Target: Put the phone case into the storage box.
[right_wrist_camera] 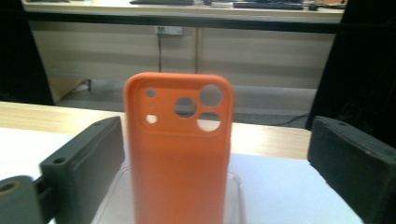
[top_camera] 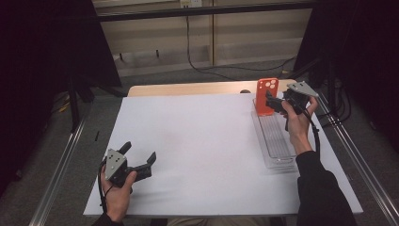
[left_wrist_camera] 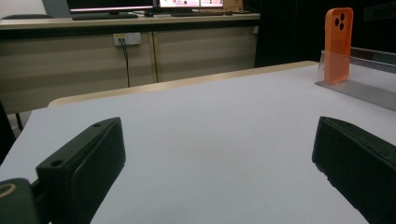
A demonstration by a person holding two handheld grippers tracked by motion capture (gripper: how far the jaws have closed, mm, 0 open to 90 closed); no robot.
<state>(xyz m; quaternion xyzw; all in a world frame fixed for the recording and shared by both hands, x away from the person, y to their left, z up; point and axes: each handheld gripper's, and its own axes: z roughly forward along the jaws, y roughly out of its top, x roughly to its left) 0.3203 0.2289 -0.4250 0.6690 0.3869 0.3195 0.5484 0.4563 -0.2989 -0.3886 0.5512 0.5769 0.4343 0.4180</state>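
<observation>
- The table is the biggest thing here, covered with a plain white sheet, with a strip of bare wood showing along the far edge.
- On the right side of it sits a long clear plastic tray, running from the far edge back toward the person. It's see-through and shallow, and most of its length is bare.
- The one thing in the tray is an orange phone case, standing upright at the tray's far end. Its camera cutouts are up top, and in the right gripper view the case shows them facing the camera, with the clear tray under it.
- From the left gripper view the case stands well off at the far right, just behind the tray's clear wall.
- The right gripper is up at the case, jaws spread wide. The case stands between them, nearer the left jaw, and the pads aren't pressing on it, so it's loose and not gripped.
- The left gripper rests low at the near left of the table, well apart from the tray, jaws wide open with just white sheet between them.
</observation>
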